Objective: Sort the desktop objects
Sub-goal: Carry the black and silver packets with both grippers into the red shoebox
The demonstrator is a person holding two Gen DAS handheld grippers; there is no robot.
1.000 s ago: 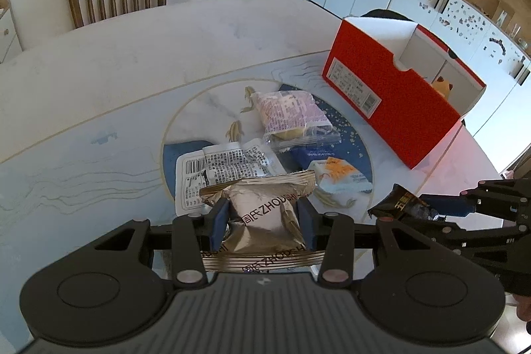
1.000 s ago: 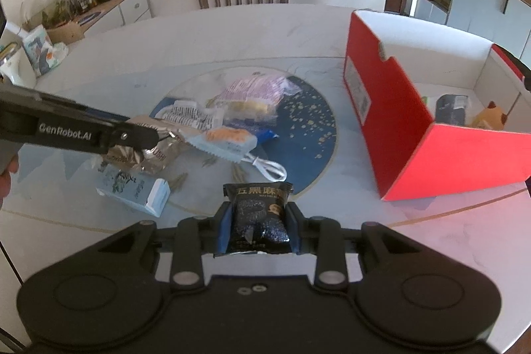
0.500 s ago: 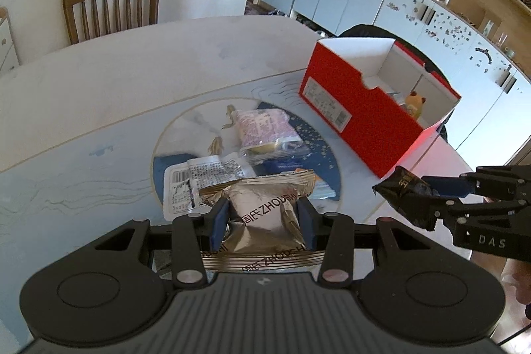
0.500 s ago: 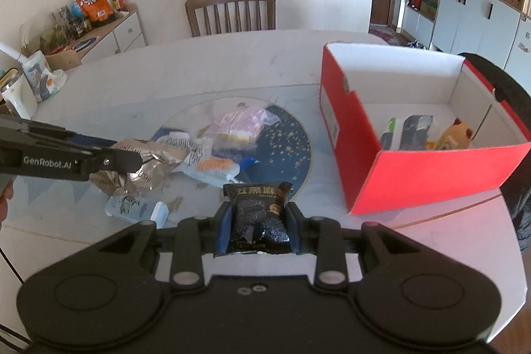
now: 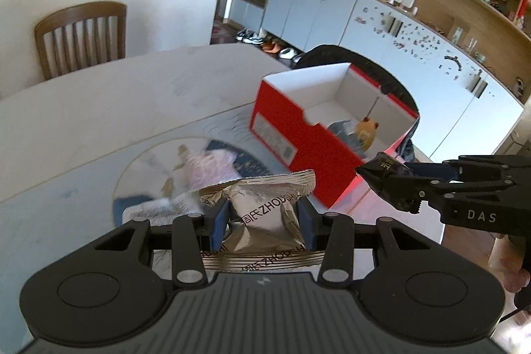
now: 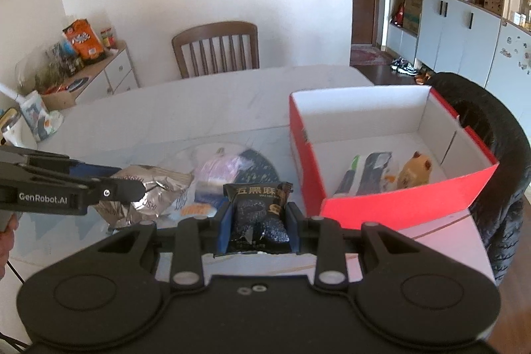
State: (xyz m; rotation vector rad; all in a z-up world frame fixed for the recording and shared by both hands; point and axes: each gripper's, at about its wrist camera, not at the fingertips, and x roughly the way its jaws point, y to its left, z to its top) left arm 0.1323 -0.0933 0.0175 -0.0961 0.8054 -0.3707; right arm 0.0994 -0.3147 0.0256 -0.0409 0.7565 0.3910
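My left gripper (image 5: pixel 263 218) is shut on a silver snack packet (image 5: pixel 262 204) and holds it above the table; both also show in the right wrist view, gripper (image 6: pixel 132 188) and packet (image 6: pixel 156 188). My right gripper (image 6: pixel 258 221) is shut on a black snack packet (image 6: pixel 257 208), also seen in the left wrist view (image 5: pixel 381 170). The red box (image 6: pixel 398 208) with white inside stands to the right and holds a plush toy (image 6: pixel 415 171) and dark packets (image 6: pixel 371 171). A pink packet (image 6: pixel 219 166) and other packets lie on the table's round inlay (image 5: pixel 149 165).
A wooden chair (image 6: pixel 215 48) stands at the far side of the table. A black padded chair back (image 6: pixel 491 135) is behind the box. A sideboard with snacks (image 6: pixel 79 62) is at the left; cabinets (image 5: pixel 415 32) line the right wall.
Both grippers have risen with their packets and the views have tilted up toward the red box. The loose packets on the table have dropped lower and farther off.
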